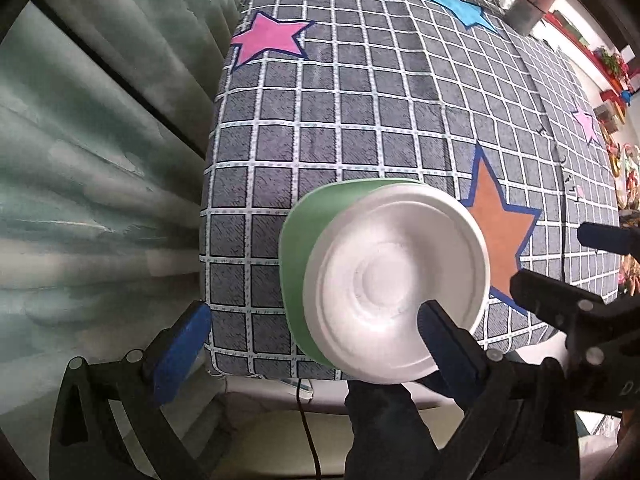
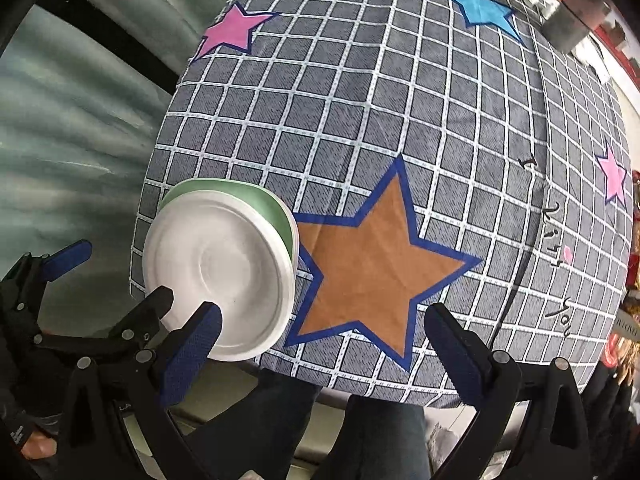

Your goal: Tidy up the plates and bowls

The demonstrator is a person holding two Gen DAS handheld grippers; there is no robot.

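Black grippers, blue finger pads

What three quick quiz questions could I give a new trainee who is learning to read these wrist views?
1. True or false: the white plate sits on the green bowl.
2. The star on the cloth nearest the bowl is: A pink, B orange, C light blue.
3. Fill in: both the left gripper and the right gripper are ____.

Key: 1 true. 2 B, the orange star. 3 open; neither grips anything.
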